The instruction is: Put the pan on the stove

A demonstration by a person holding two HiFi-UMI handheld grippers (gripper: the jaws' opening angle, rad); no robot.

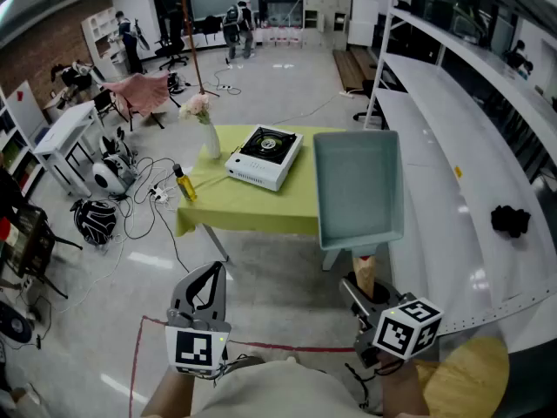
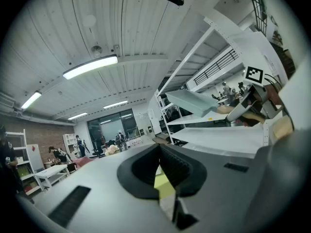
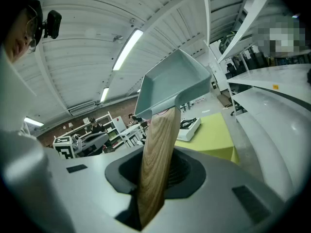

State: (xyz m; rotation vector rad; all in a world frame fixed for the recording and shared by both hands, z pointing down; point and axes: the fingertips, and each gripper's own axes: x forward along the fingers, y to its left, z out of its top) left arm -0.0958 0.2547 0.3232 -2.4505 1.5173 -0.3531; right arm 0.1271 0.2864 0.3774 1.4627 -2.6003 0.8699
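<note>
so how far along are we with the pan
Done: the right gripper has the pan lifted, clamped on its wooden handle. In hand: the pan hangs in the air, short of the table. Left: carry it over and set it on the stove, whose burner is bare.

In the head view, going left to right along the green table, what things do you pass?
A yellow bottle, white vase with flowers, stove, then the grey pan, held up in the air.
</note>
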